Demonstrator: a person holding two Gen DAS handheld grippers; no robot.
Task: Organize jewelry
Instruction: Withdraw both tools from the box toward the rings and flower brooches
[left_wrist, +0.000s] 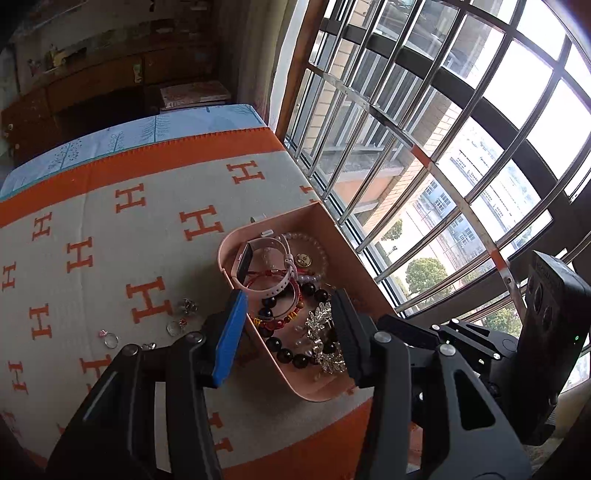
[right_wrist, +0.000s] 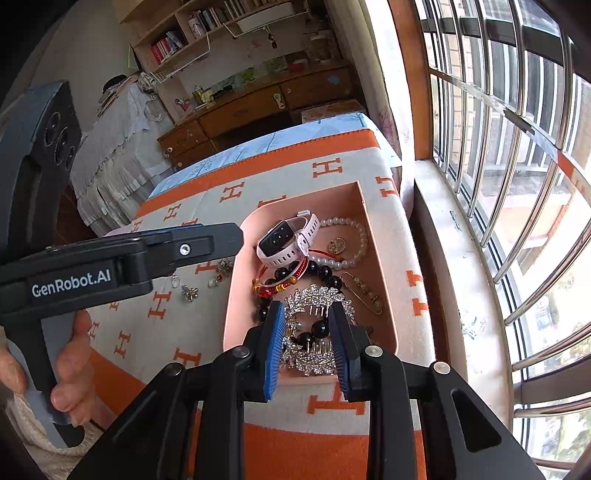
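- The pink tray (right_wrist: 384, 258) sits on the orange-and-cream H-patterned blanket (right_wrist: 332, 402) near the barred window (right_wrist: 517, 184); it is crowded with jewelry
- Inside it, at the far end, a pink-strapped smartwatch (right_wrist: 284, 240) lies on its side, touching a white pearl strand (right_wrist: 351, 236); a small gold charm (right_wrist: 337, 245) rests within the pearl loop
- Toward the middle, a black bead bracelet (right_wrist: 321, 271) and a red cord bracelet (right_wrist: 280, 284) overlap; a gold safety pin (right_wrist: 364, 291) lies along the window-side wall
- A rhinestone hair comb (right_wrist: 317, 299) fills the near end of the tray, with more black beads lying across it
- The right gripper (right_wrist: 306, 347) hangs over that near end, its blue-padded jaws apart, straddling the comb; whether the pads touch it I cannot tell; nothing is pinched between them
- The left gripper (left_wrist: 286, 334) is spread wide too; its blue pad is outside the tray's long wall and its black finger over the comb (left_wrist: 325, 332), so the jaws straddle that wall; it holds nothing
- On the blanket (left_wrist: 110, 229) just beside the tray (left_wrist: 351, 243), several small pieces lie loose: rings (left_wrist: 110, 339) and small sparkly pieces (left_wrist: 188, 306); they are too small to tell apart
- A bare hand (right_wrist: 70, 373) grips the left gripper's handle in the right wrist view
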